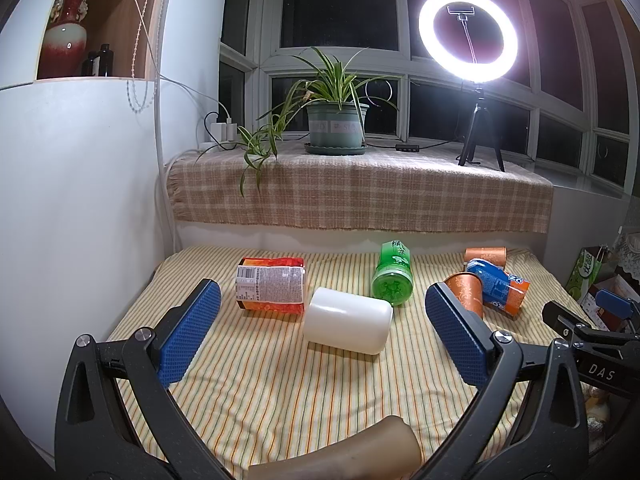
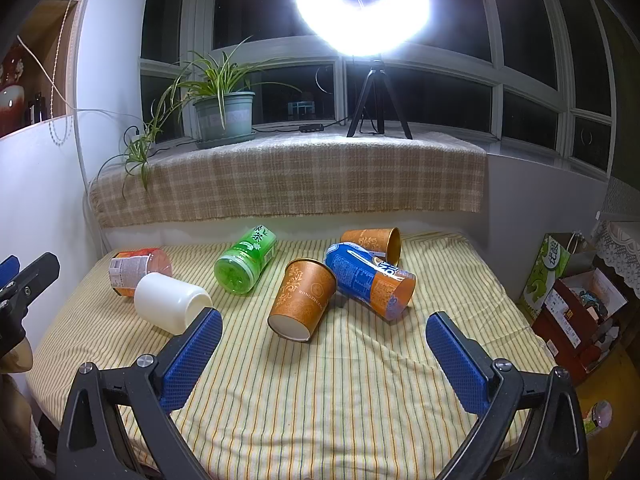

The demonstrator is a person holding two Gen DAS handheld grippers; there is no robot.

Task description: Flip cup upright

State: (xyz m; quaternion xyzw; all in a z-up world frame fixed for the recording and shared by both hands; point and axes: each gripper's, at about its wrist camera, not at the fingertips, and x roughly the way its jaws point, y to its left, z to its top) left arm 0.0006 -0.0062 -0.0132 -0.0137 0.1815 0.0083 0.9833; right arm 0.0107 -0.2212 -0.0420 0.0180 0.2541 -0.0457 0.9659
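Several cups lie on their sides on a striped cloth. A white cup (image 1: 347,321) (image 2: 170,303) lies just ahead of my open left gripper (image 1: 320,312). An orange paper cup (image 2: 303,299) (image 1: 465,293) lies ahead of my open right gripper (image 2: 324,332), its base toward me. A second orange paper cup (image 2: 374,243) (image 1: 486,256) lies farther back. A green cut bottle cup (image 1: 393,279) (image 2: 245,261), a blue-orange one (image 2: 370,279) (image 1: 498,286) and a red-orange one (image 1: 271,284) (image 2: 138,269) also lie tipped. Both grippers are empty.
A checked cloth covers the window ledge (image 1: 360,196), which holds a potted plant (image 1: 336,120) and a ring light on a tripod (image 1: 468,36). A white cabinet (image 1: 80,200) stands at the left. Boxes and a green bag (image 2: 560,280) sit to the right of the bed. A brownish object (image 1: 340,452) lies near the front edge.
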